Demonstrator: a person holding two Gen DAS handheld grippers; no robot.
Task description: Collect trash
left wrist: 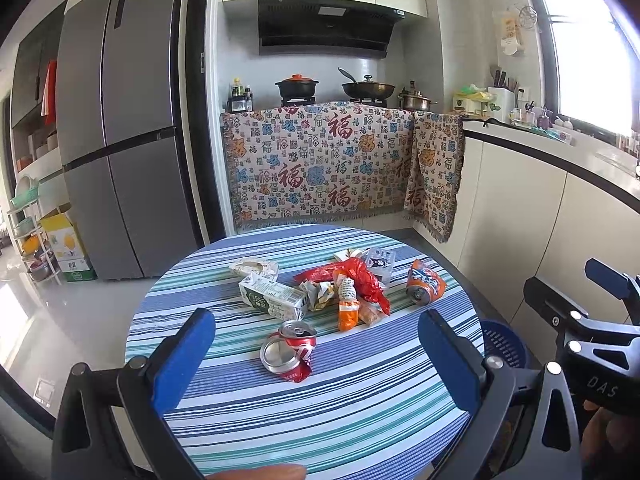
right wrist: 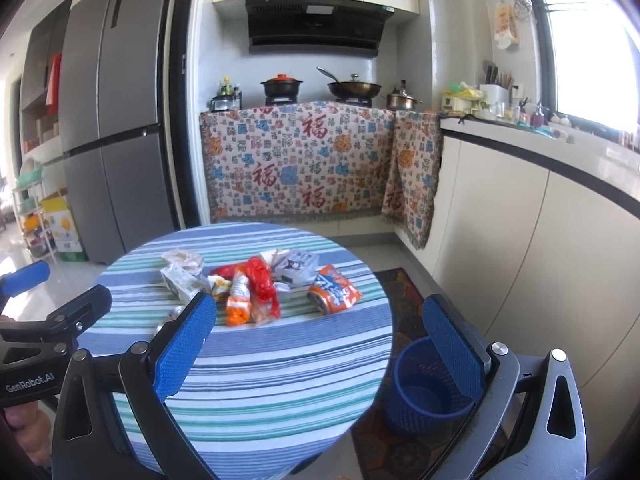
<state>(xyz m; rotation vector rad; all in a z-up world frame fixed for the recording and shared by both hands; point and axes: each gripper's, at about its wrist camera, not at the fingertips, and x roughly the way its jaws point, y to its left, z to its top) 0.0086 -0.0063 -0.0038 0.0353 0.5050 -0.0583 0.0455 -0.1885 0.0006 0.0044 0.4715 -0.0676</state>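
Trash lies on a round table with a striped cloth (left wrist: 360, 420) (right wrist: 280, 360). A crushed red can (left wrist: 290, 354) is nearest, between the fingers of my open left gripper (left wrist: 318, 360) but farther away on the table. Behind it lie a milk carton (left wrist: 274, 298) (right wrist: 180, 280), a red plastic bag (left wrist: 356, 278) (right wrist: 262, 280), an orange snack packet (left wrist: 347, 312) (right wrist: 238, 306) and a crushed orange can (left wrist: 425, 286) (right wrist: 334, 294). My right gripper (right wrist: 324, 350) is open and empty above the table's right edge. A blue mesh bin (right wrist: 430, 388) (left wrist: 504, 346) stands on the floor to the right.
A grey fridge (left wrist: 116, 140) stands at the left. A stove counter draped with a patterned cloth (left wrist: 332, 160) carries pots at the back. White cabinets (right wrist: 540, 260) run along the right under a window. A dark rug (right wrist: 400, 292) lies under the bin.
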